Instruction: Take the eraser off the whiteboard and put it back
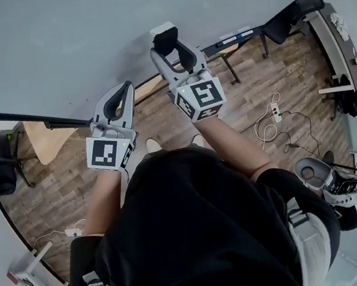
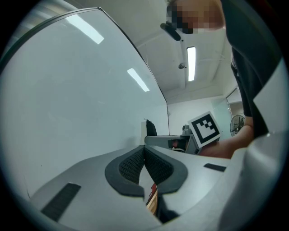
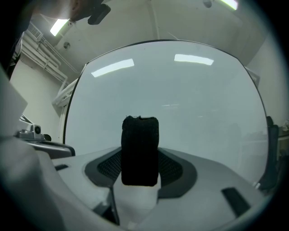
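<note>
The eraser [image 1: 164, 34], a white block with a black felt face, sits between the pads of my right gripper [image 1: 168, 43], which is shut on it and holds it up to the whiteboard [image 1: 58, 44]. In the right gripper view the eraser [image 3: 140, 151] stands upright between the pads of the right gripper [image 3: 140, 168], its felt side toward the camera, in front of the whiteboard [image 3: 189, 113]. Whether it touches the board I cannot tell. My left gripper [image 1: 125, 91] hangs lower and to the left, shut and empty. In its own view the left gripper's [image 2: 144, 155] pads meet beside the whiteboard [image 2: 67, 90].
Below the board lies a wooden floor [image 1: 287, 82] with a white power strip and cables [image 1: 276, 114], desks [image 1: 339, 31], a dark chair [image 1: 2, 166] at the left and another person [image 1: 352, 206] at the lower right.
</note>
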A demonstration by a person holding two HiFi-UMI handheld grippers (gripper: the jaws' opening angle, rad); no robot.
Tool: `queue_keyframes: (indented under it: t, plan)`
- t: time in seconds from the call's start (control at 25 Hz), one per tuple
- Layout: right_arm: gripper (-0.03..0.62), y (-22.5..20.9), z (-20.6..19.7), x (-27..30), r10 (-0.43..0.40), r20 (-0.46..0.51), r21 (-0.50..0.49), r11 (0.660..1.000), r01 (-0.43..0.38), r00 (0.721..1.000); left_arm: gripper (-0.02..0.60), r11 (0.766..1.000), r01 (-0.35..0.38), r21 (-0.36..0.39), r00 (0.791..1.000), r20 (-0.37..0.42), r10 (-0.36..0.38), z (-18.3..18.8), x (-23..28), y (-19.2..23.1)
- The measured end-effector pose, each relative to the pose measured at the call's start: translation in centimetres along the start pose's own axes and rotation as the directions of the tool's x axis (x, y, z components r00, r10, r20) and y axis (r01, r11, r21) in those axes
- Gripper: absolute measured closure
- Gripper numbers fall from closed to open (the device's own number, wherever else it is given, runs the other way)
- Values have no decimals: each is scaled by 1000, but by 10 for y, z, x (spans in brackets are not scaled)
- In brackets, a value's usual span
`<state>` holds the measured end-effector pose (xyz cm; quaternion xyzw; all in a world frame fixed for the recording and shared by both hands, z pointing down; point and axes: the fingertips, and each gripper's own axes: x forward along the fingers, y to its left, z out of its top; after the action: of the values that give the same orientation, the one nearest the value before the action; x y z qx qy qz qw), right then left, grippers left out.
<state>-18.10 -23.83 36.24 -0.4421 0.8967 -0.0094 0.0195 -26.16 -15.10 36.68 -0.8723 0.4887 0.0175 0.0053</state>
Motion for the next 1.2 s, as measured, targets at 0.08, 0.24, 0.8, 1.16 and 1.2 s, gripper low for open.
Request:
queue_keyframes:
  t: [0.08,0.24,0.8,1.16,1.2]
  plan:
    - [370,-2,0,-7,16,-2,6,1000,-16,1000,586,1000,-6,1,1000,1,6,1,1,-6]
    - [370,-6,1,-23,48,-2,12,999,-48,999,586,1000,-22,7,1000,5,22,2,4,-18]
    - [370,1,9,-84,292,28,0,956,-292,956,586,994,-107,36,994,14,107,13,-1,-73]
    - [370,8,15,-114,422,46,-26,907,-421,905,586,983,-175,45,985,7,175,8,-18,-92]
    - [369,7,16,-118,432,48,-23,902,-432,900,586,982,-181,48,983,11,181,9,-19,-95]
